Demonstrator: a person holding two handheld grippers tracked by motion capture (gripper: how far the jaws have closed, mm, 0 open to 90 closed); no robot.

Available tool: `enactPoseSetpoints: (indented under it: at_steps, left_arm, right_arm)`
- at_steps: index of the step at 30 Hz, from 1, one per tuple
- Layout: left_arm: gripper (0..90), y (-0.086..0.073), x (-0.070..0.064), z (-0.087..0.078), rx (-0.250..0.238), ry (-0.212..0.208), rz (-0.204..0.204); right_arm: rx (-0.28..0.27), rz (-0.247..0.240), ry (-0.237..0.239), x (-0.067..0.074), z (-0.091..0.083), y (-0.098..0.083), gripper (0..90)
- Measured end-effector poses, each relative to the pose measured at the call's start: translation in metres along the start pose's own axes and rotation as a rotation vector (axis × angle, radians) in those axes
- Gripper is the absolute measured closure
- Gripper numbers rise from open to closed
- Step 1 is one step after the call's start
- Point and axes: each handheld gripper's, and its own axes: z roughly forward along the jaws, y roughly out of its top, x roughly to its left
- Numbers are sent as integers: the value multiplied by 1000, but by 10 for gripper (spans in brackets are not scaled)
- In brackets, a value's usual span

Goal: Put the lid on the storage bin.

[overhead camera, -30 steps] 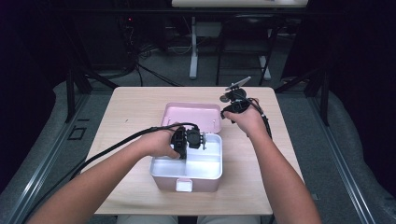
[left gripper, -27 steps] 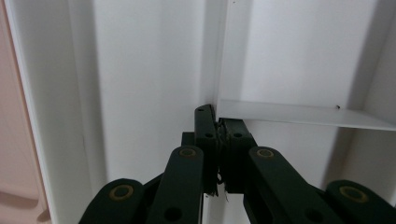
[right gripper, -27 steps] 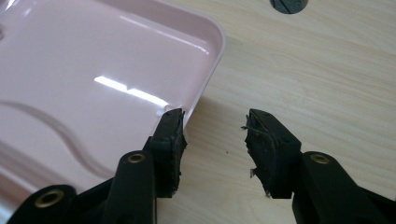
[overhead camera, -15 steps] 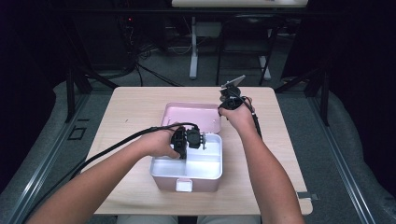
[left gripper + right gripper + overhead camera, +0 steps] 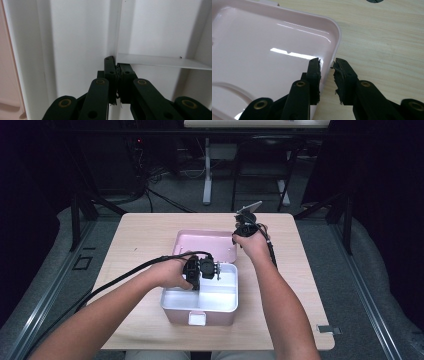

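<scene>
Pale woodgrain table, glossy pink lid

- The pale wooden table is evenly lit from above in the high view; the surroundings are left dark, near black at both sides.
- The whole high view is rendered soft and slightly grainy.
- Soft shadows are cast inside the white plastic divided box, seen close in the left gripper view.
- Streaks of glare are seen on the glossy pink plastic lid.
- The near black jaws are slightly blurred in both gripper views.
</scene>
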Motion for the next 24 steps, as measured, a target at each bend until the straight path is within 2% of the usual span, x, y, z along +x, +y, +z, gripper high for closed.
enactPoseSetpoints:
  at_steps: [10,13,24]
  left_arm:
    - [873,0,0,0,-4,1,-1]
    - [873,0,0,0,-5,-1,-1]
    - [873,0,0,0,-6,-3,-3]
  right_arm:
    - [32,30,3,0,11,1,753]
    - [40,26,4,-1,13,1,753]
    - [50,79,14,-5,16,1,760]
